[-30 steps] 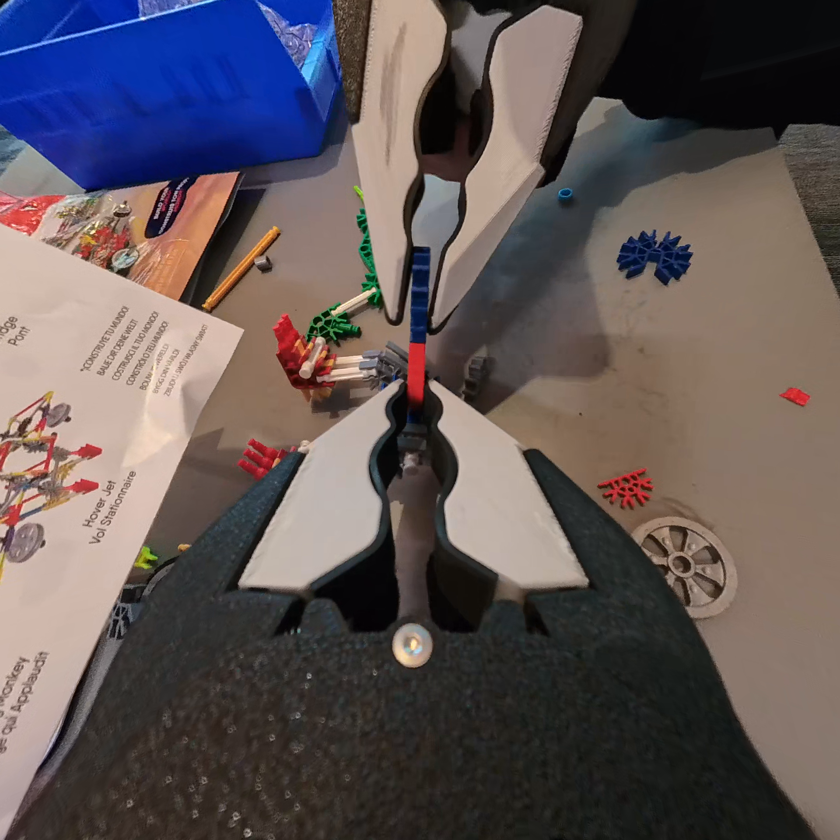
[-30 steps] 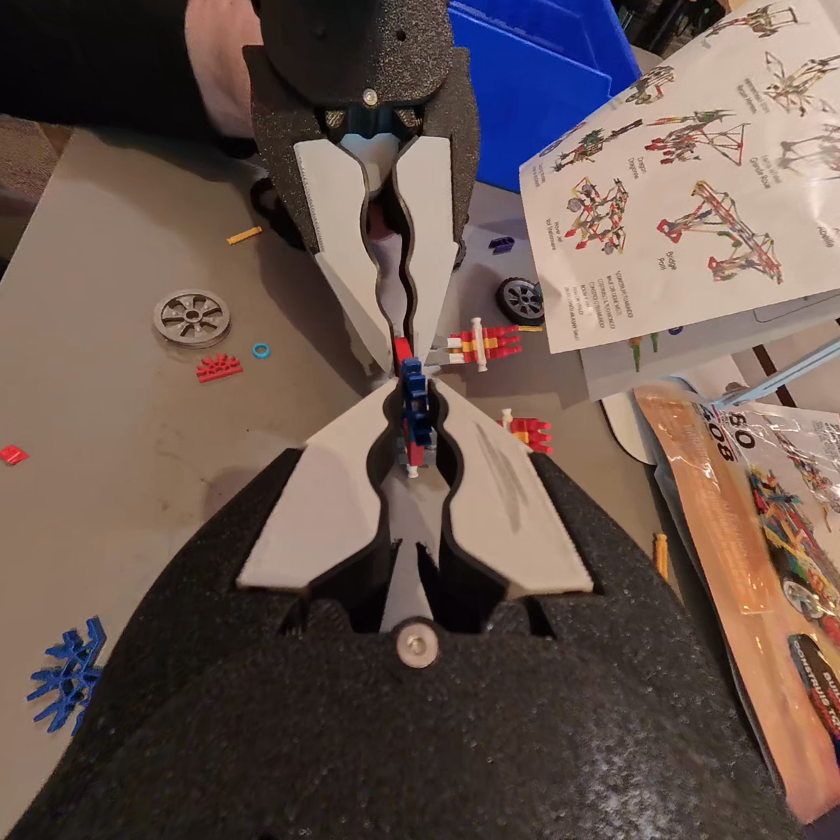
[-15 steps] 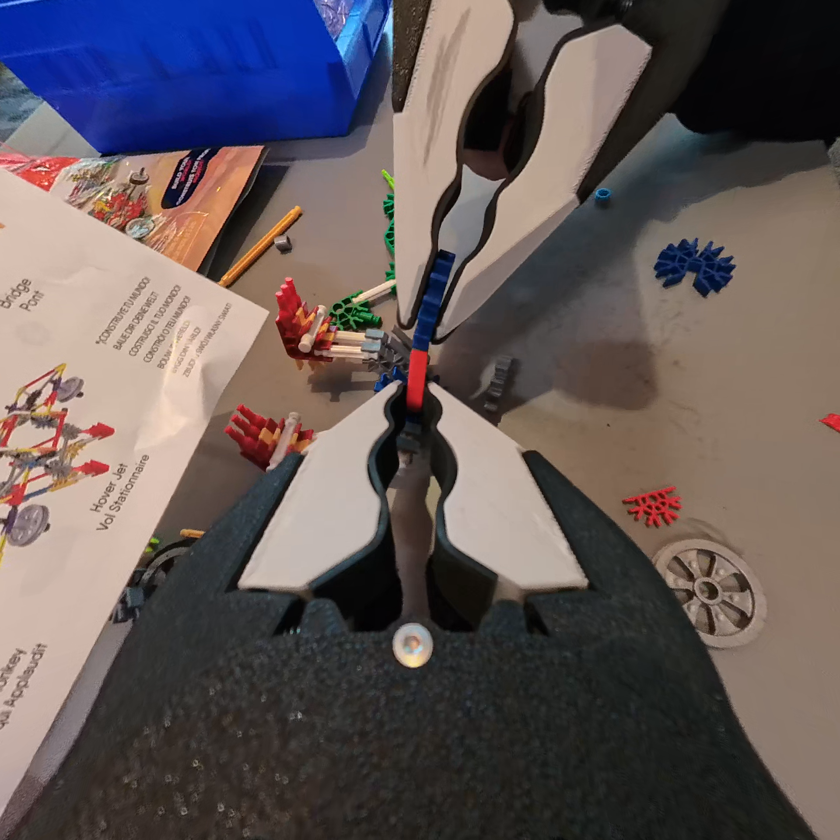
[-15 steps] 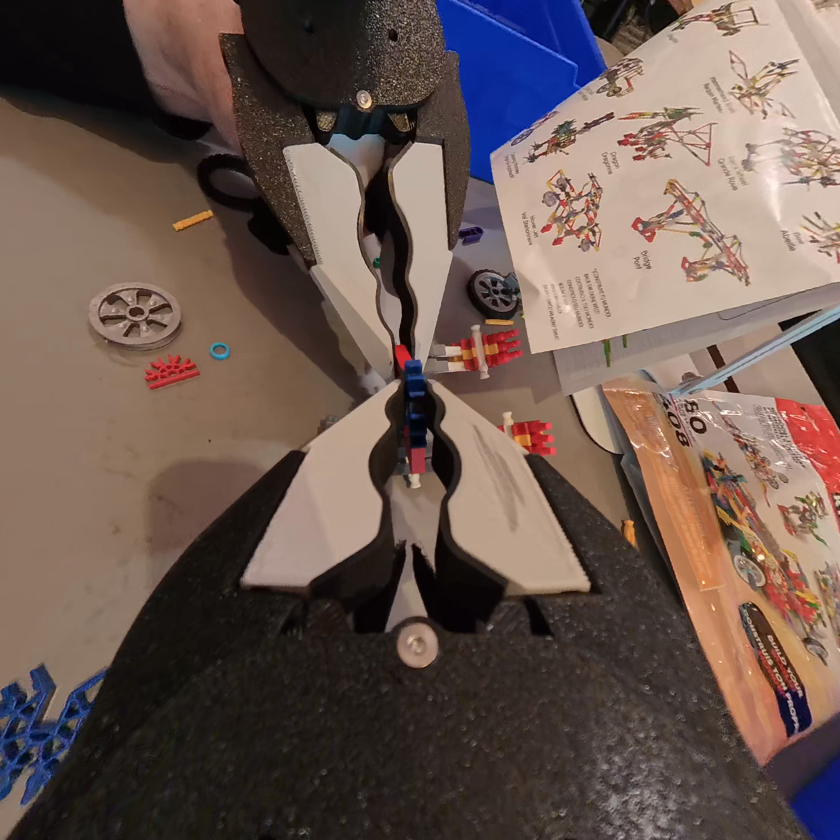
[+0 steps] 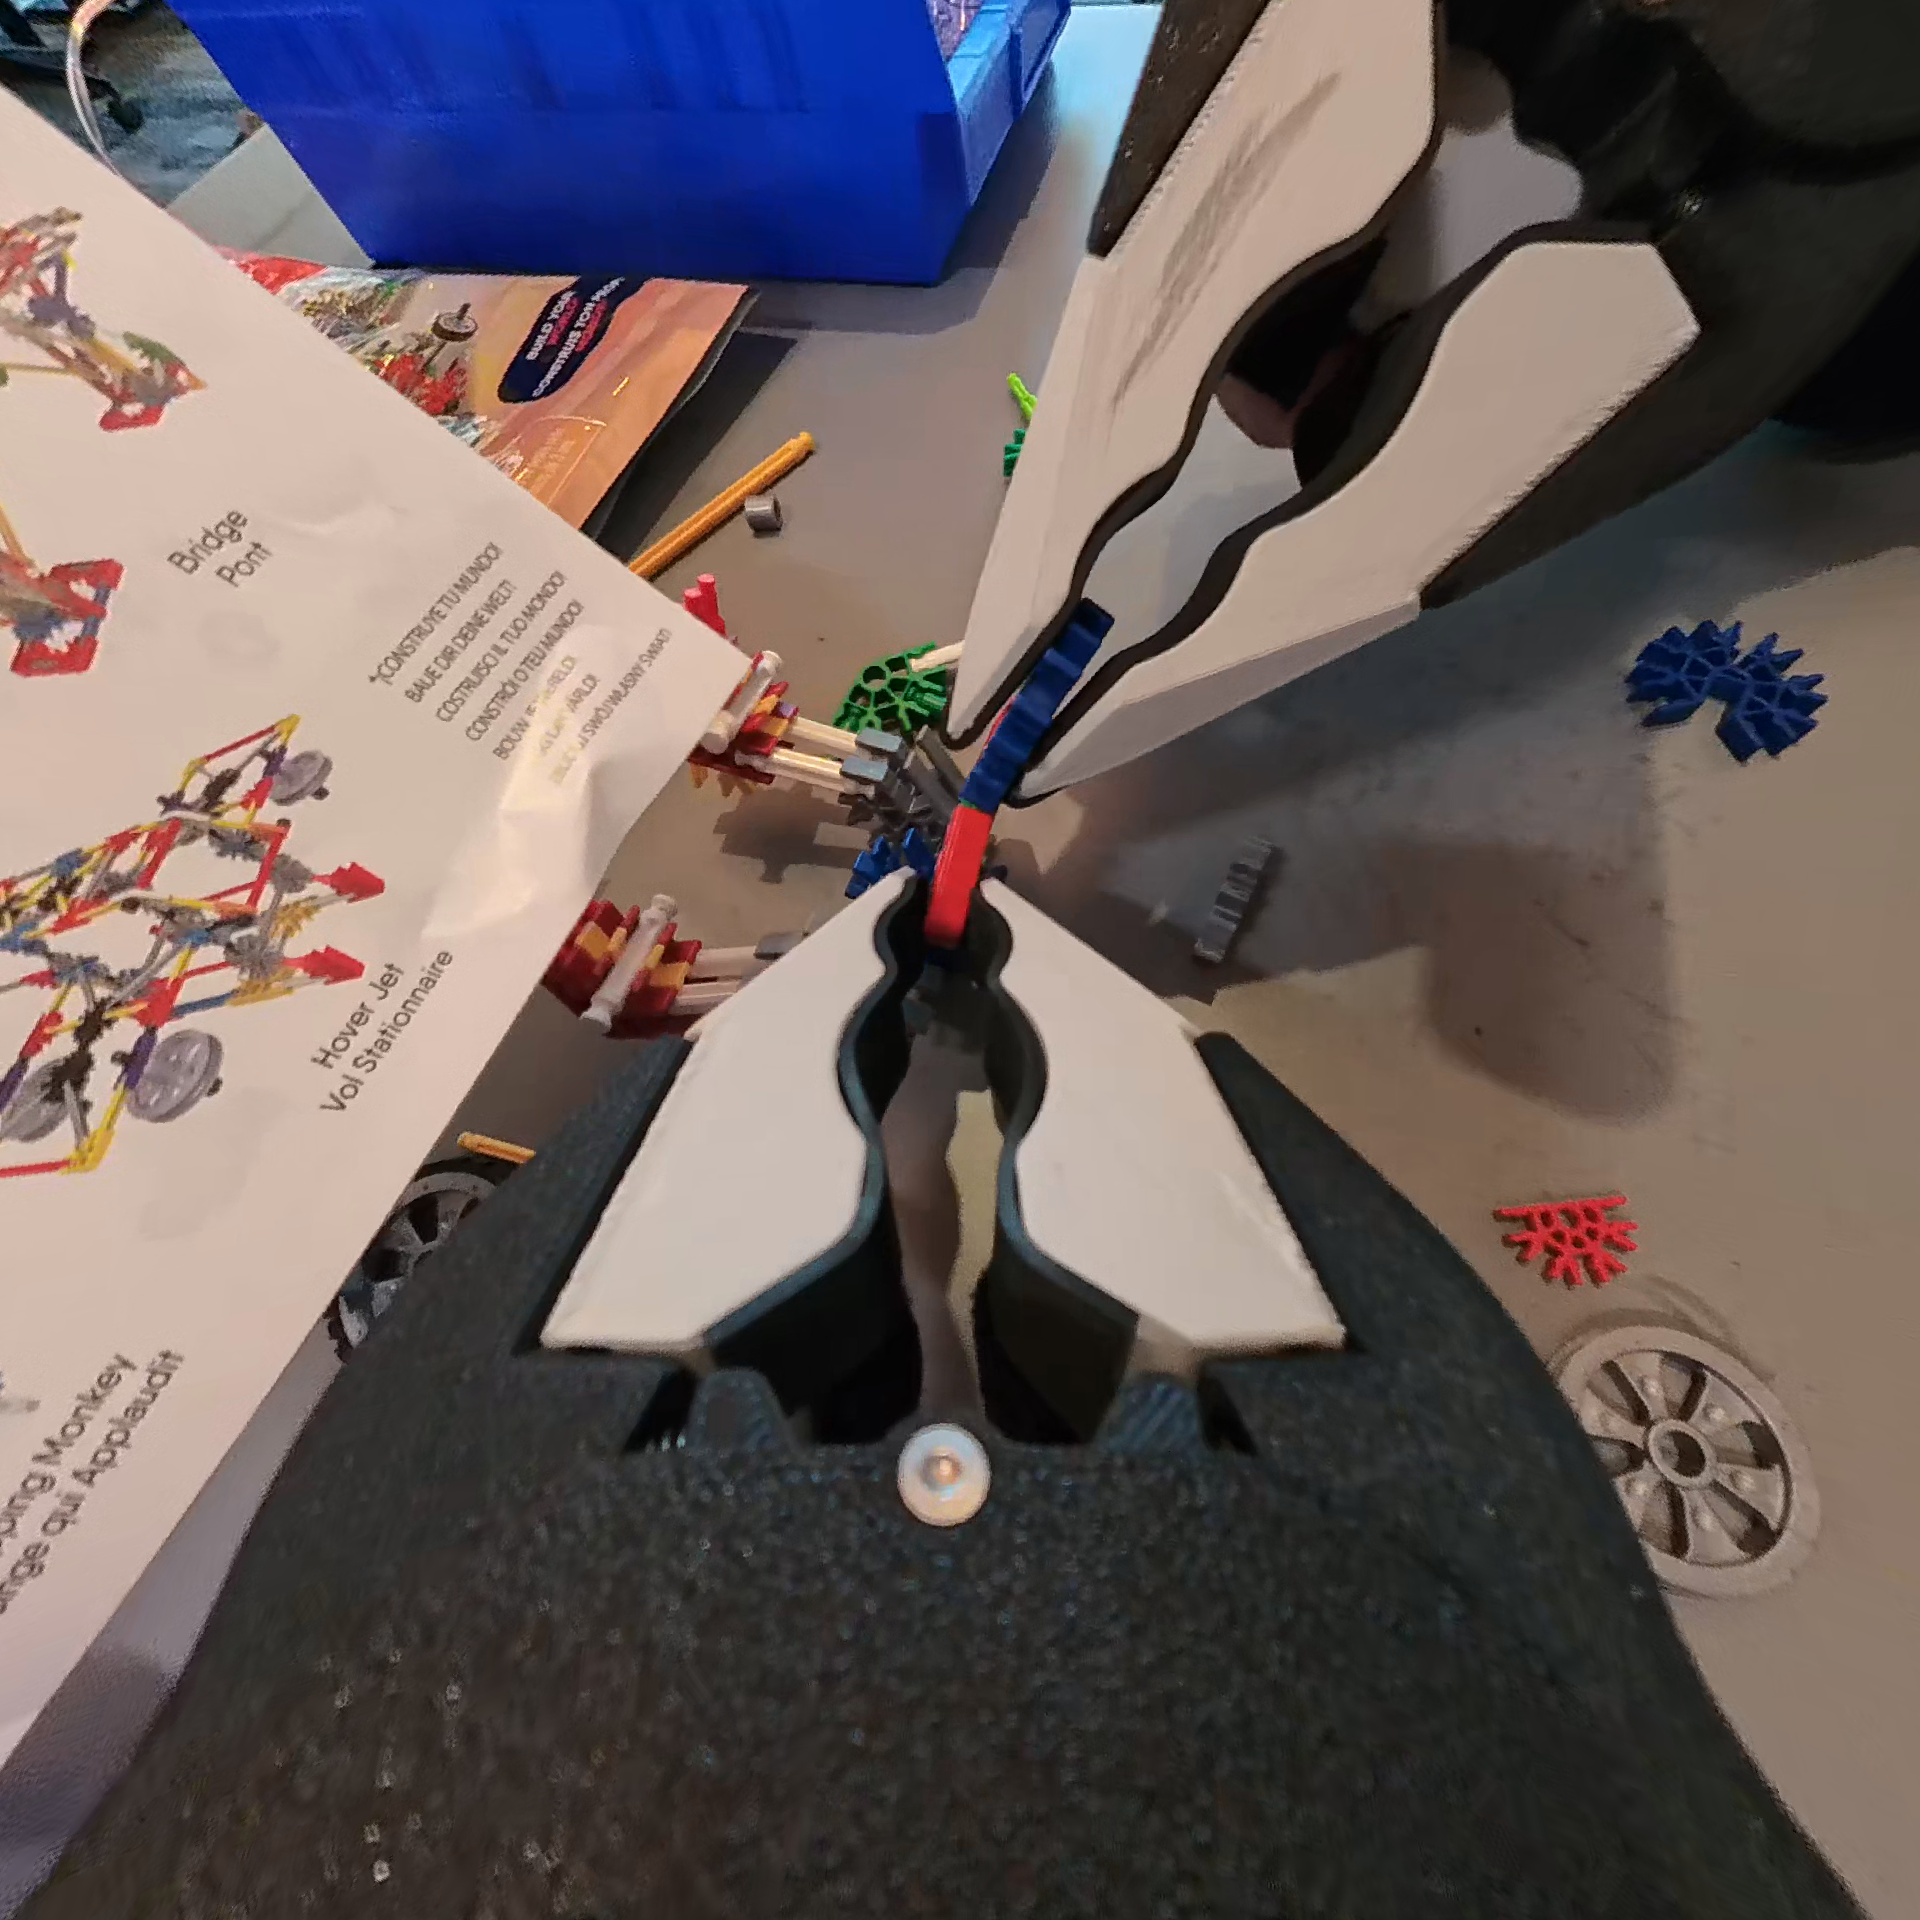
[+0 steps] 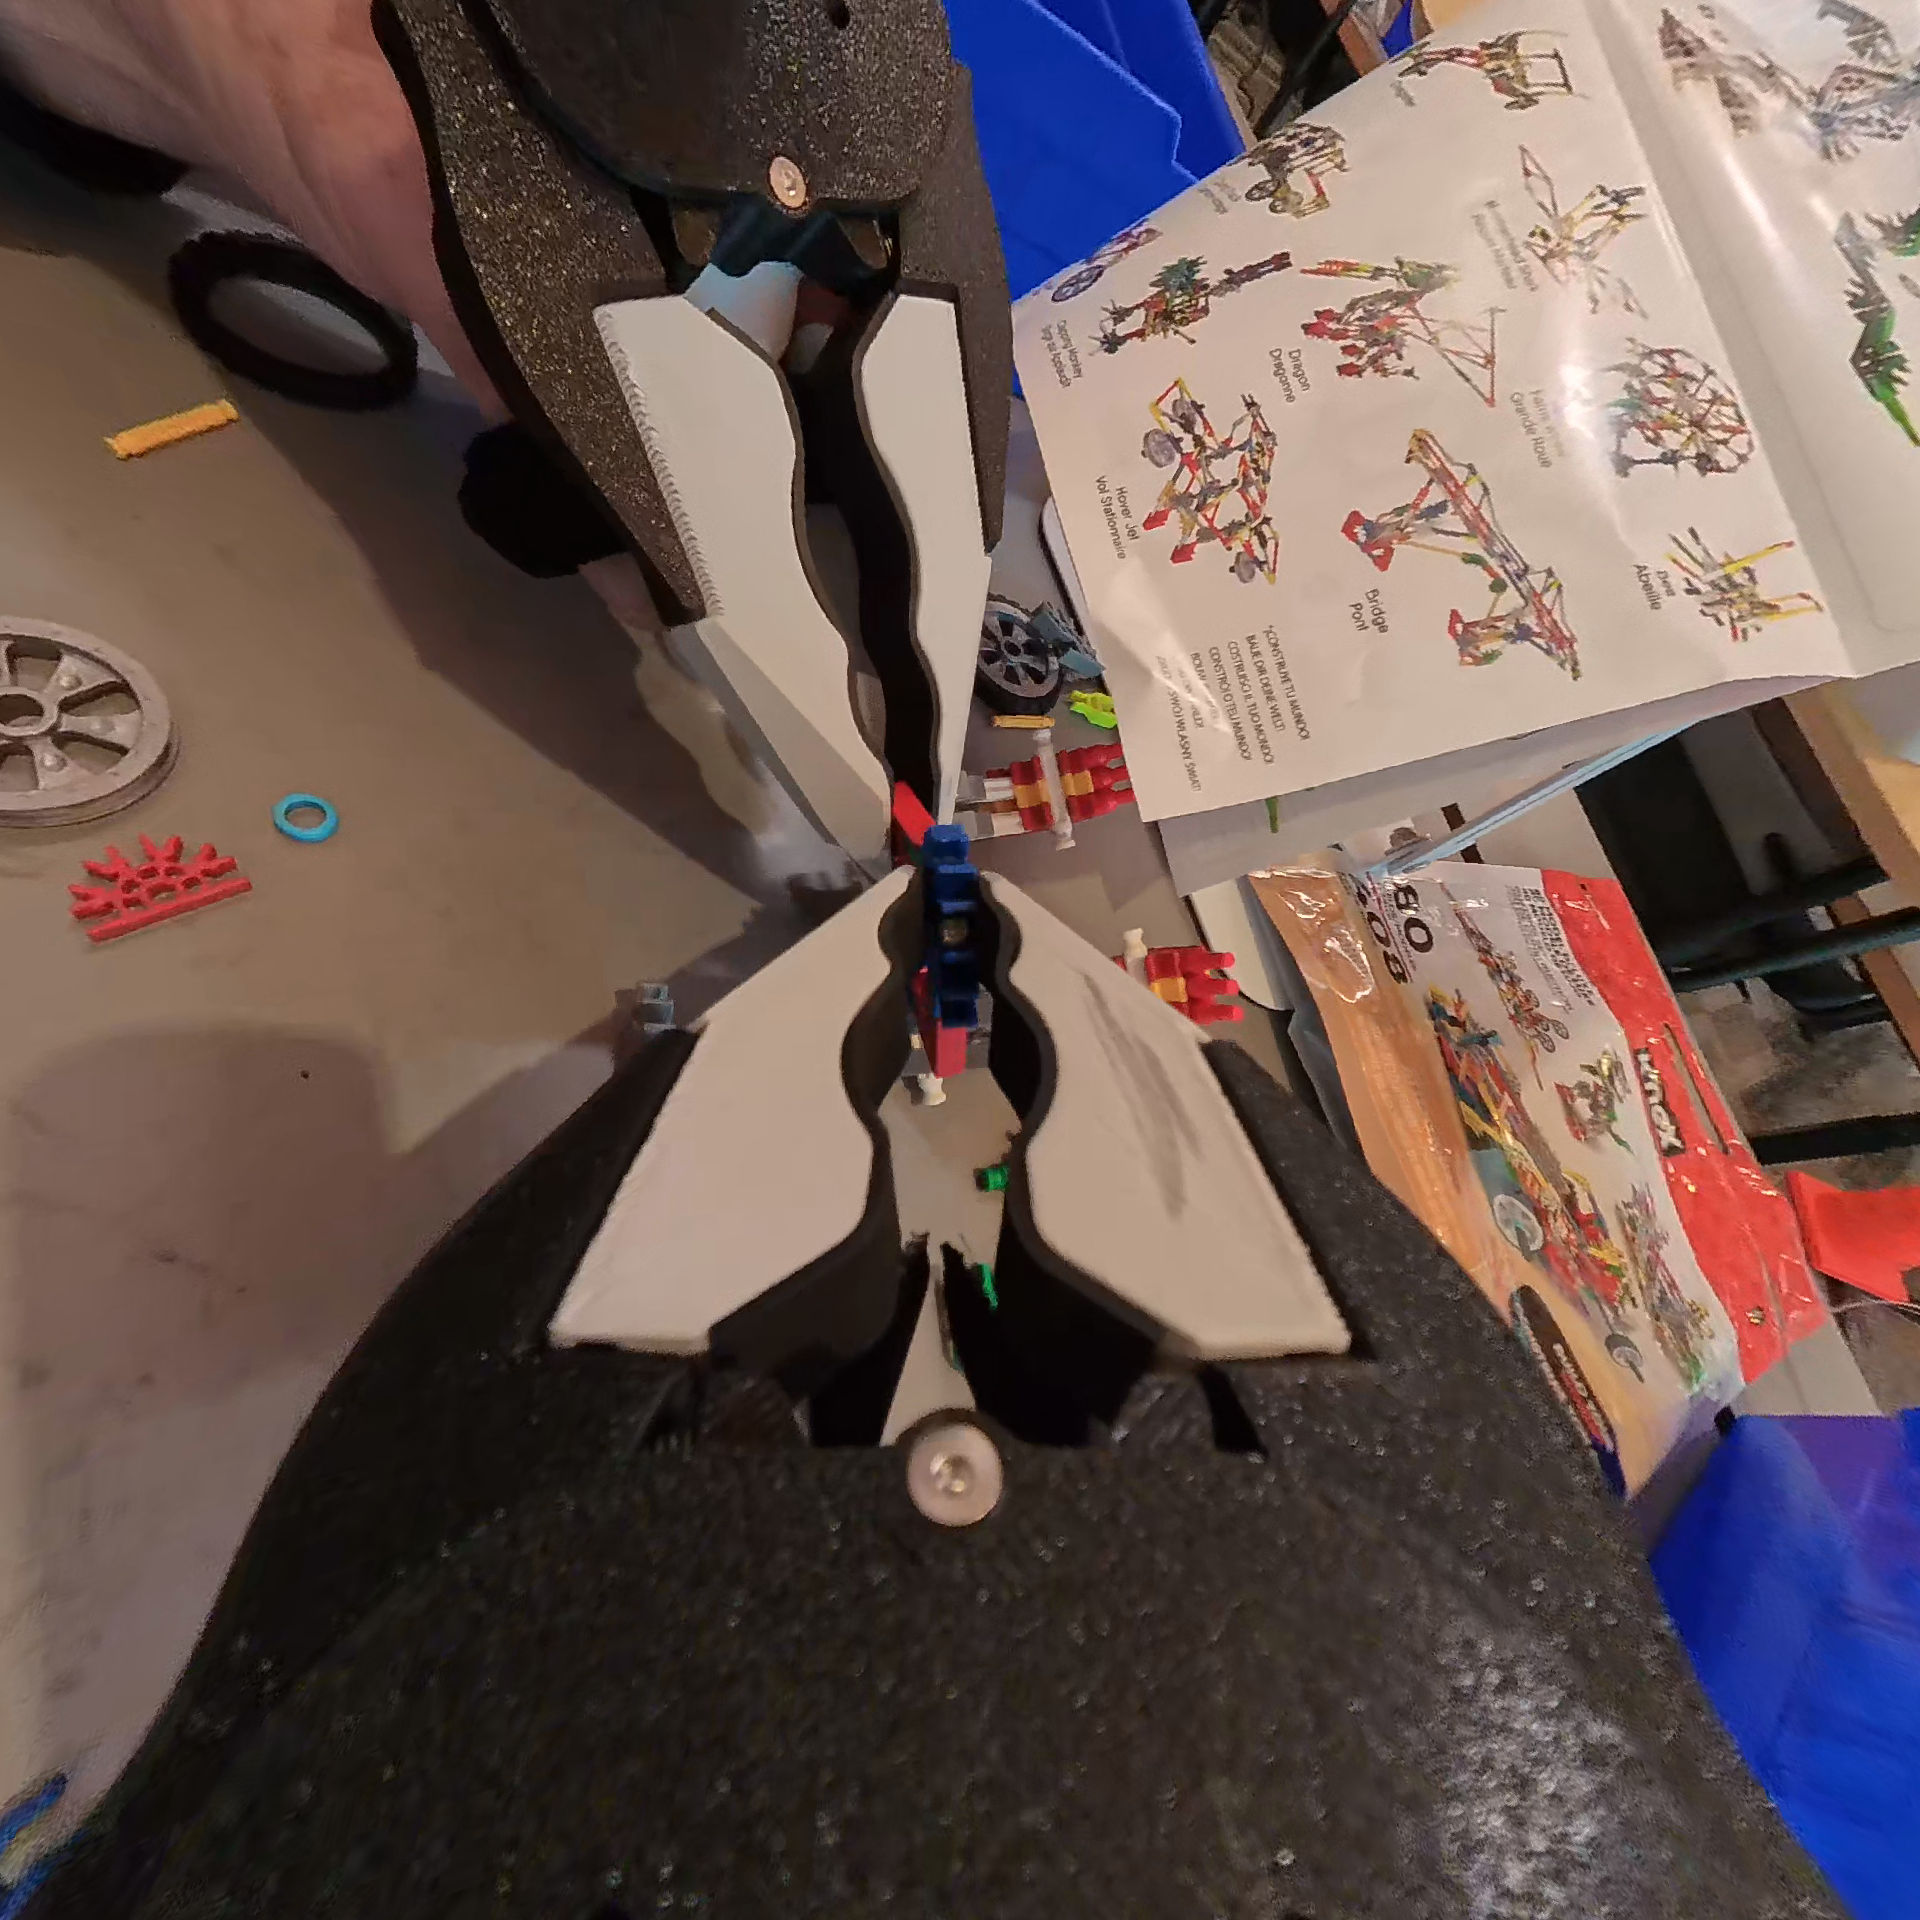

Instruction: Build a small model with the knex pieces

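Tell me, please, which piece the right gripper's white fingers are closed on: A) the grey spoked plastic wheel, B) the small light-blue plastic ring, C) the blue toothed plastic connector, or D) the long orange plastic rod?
C: in the right wrist view the right gripper pinches the blue toothed plastic connector at its tips, while the grey spoked plastic wheel and the small light-blue plastic ring lie loose on the grey table.

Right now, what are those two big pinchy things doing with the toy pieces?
A person holds them, one in each hand. The left hand-held gripper is shut on a red piece, and the right hand-held gripper is shut on a blue toothed piece. The two pieces meet end to end above the grey table. Loose toy parts, a grey wheel and a picture sheet lie around.
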`<move>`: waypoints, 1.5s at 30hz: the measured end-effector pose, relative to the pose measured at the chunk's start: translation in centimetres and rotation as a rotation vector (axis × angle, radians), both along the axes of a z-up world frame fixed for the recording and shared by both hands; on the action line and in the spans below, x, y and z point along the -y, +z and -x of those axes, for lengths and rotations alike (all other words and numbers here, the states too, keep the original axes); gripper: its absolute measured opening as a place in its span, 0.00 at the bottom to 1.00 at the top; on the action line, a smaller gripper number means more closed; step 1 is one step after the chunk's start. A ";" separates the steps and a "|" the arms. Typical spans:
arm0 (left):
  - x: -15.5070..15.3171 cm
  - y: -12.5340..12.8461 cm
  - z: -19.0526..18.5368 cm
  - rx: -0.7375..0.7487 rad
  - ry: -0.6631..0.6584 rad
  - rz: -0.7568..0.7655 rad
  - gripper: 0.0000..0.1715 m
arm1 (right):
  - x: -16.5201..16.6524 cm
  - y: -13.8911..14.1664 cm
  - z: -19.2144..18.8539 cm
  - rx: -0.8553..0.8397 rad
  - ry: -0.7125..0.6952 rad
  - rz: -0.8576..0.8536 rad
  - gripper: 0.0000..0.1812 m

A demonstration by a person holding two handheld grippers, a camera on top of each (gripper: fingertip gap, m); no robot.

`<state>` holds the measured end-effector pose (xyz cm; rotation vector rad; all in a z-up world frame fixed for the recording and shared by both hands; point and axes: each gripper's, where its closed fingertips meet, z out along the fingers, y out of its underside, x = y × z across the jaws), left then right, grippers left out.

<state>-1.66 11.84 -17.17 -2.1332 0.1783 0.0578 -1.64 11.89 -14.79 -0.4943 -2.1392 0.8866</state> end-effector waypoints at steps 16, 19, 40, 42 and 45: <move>0.1 -0.3 1.3 -0.052 0.085 0.007 0.02 | 0.4 0.0 0.9 -0.137 -0.085 -0.129 0.03; 0.2 -0.4 1.5 -0.045 0.092 0.005 0.02 | 0.6 -0.1 1.0 -0.172 -0.096 -0.174 0.03; 0.3 1.2 1.8 -0.002 0.094 -0.090 0.07 | 1.4 0.8 1.1 -0.142 -0.041 -0.026 0.02; 0.2 1.4 1.6 0.015 0.066 -0.100 0.09 | 1.3 1.0 1.0 -0.073 -0.011 0.092 0.02; -0.1 1.0 0.8 0.040 0.026 -0.086 0.13 | 1.0 1.7 0.6 0.070 0.039 0.340 0.02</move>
